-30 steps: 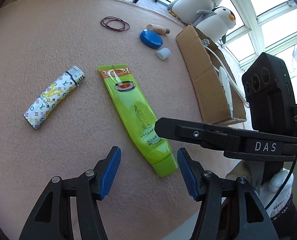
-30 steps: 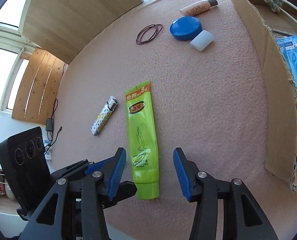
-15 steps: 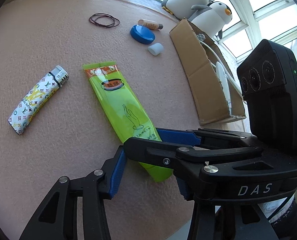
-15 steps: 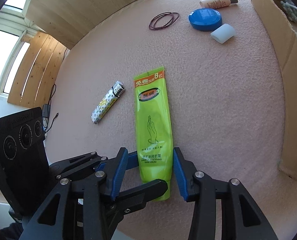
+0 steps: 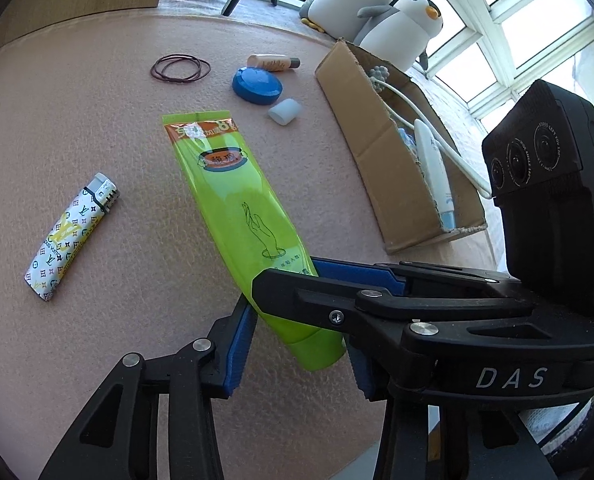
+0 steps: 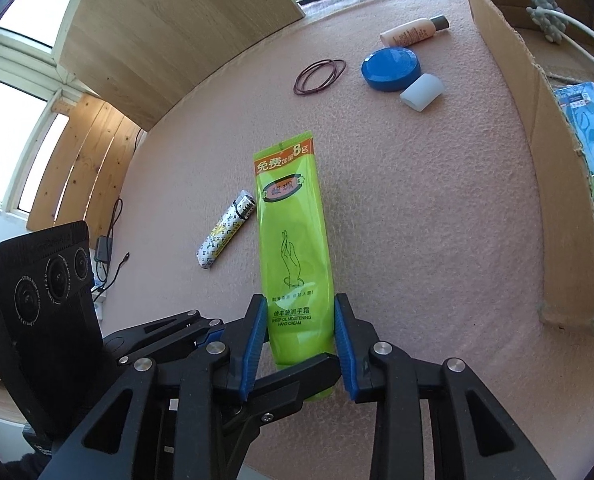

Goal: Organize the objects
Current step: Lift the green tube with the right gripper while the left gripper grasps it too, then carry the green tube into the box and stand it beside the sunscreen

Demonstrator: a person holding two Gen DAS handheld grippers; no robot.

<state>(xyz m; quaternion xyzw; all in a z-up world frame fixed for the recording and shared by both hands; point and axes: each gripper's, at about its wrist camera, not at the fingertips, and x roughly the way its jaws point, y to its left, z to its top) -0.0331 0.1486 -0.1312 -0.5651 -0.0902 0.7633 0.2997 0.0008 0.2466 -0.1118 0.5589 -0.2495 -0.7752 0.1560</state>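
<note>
Your right gripper (image 6: 300, 336) pinches the green tube (image 6: 293, 240); left gripper (image 5: 297, 344) gapes around it. Box (image 6: 537, 184) part-filled, five items left out.

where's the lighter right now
The lighter lies flat on the pink table, left of the green tube in both wrist views and apart from it, well away from the cardboard box.
</note>
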